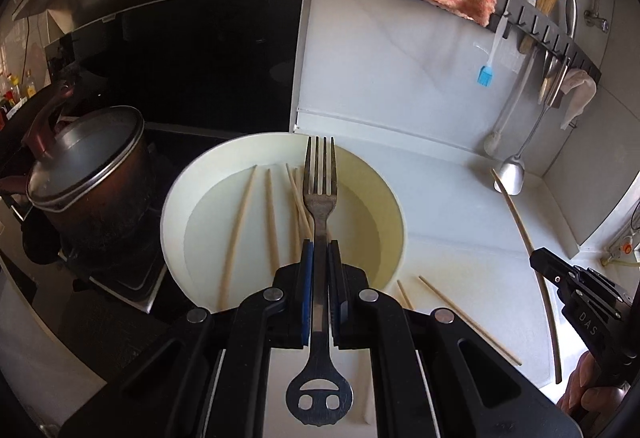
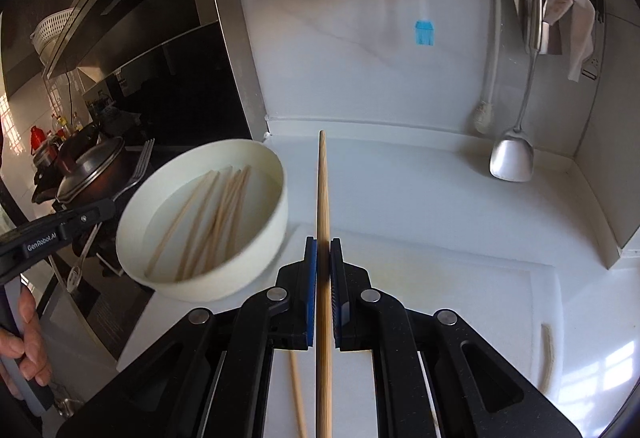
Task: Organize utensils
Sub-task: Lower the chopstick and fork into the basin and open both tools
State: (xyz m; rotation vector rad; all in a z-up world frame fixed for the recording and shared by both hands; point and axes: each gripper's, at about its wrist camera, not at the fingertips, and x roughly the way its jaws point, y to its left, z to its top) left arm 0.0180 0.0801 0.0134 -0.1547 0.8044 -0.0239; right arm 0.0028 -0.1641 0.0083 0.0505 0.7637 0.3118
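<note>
The left gripper [image 1: 320,262] clamps a fork [image 1: 320,193] above the white bowl [image 1: 176,205] of chopsticks [image 1: 236,234]; the right gripper [image 2: 323,258] pinches one chopstick [image 2: 322,197] over the counter [image 2: 440,205] (bowl alongside). Each utensil is best carried steadily, grip maintained until placement.

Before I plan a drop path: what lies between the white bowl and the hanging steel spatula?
Bare white counter between bowl and spatula in the right wrist view; only the held chopstick crosses the sightline.

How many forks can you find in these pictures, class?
1. The fork is clamped by its handle in the left gripper, tines forward above the white bowl. More may be hidden in the rack overhead.
</note>
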